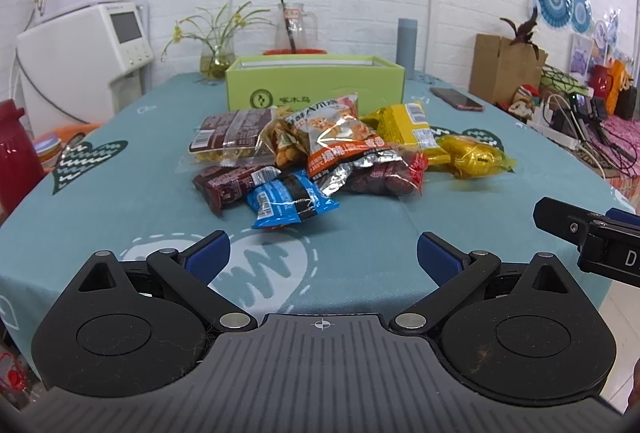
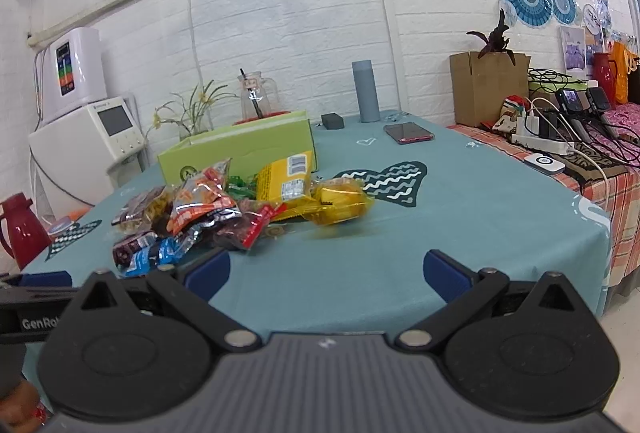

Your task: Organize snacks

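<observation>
A pile of snack packets [image 1: 316, 153] lies mid-table on the teal cloth, in front of an open green box [image 1: 316, 83]. The pile holds a blue packet [image 1: 290, 203], an orange packet [image 1: 340, 141], a yellow packet [image 1: 408, 125] and a gold-wrapped snack [image 1: 474, 155]. My left gripper [image 1: 323, 257] is open and empty, short of the blue packet. My right gripper [image 2: 326, 275] is open and empty, to the right of the pile [image 2: 224, 209], with the green box [image 2: 240, 149] behind it. The right gripper also shows at the left wrist view's right edge [image 1: 592, 233].
A phone [image 1: 456, 99], a grey cylinder [image 1: 407, 47], a glass jug [image 1: 294, 29] and a plant vase [image 1: 216, 61] stand behind the box. A small black box [image 2: 333, 121] sits near the cylinder. A red flask [image 1: 16, 149] stands left; cables and chargers [image 2: 560, 129] lie right.
</observation>
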